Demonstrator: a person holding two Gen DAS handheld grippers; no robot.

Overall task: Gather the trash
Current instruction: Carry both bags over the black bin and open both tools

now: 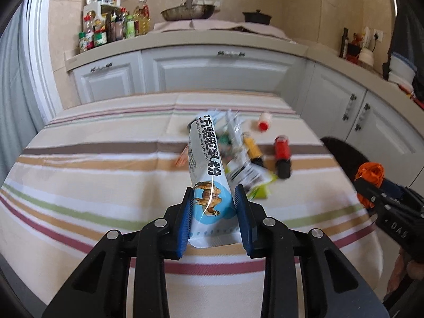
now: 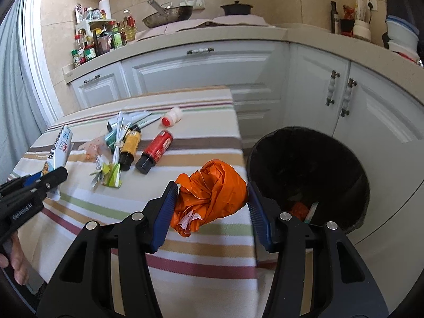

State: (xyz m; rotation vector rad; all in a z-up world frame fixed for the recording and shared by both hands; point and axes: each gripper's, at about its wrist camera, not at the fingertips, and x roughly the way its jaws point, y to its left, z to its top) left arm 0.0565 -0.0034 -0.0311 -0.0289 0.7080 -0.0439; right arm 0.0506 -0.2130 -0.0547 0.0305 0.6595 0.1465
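My left gripper point(image 1: 212, 193) is shut on a white and blue milk powder packet point(image 1: 204, 159) with a camel picture, held above the striped table; the packet also shows in the right wrist view point(image 2: 59, 145). My right gripper point(image 2: 212, 188) is shut on a crumpled orange plastic bag point(image 2: 212, 198), held over the table's right edge beside a black-lined trash bin point(image 2: 307, 169). The orange bag also shows in the left wrist view point(image 1: 369, 177). More trash lies on the table: a red bottle point(image 2: 156, 151), a yellow bottle point(image 2: 129, 143), a small white bottle with a red cap point(image 2: 172, 116) and crumpled wrappers point(image 2: 114, 164).
The striped tablecloth point(image 2: 201, 265) covers the table. White kitchen cabinets point(image 2: 201, 71) stand behind and to the right. The counter holds spice bottles point(image 2: 100, 39), a wok point(image 2: 169, 16) and a black pot point(image 2: 235, 8). The bin holds some trash at its bottom point(image 2: 302, 209).
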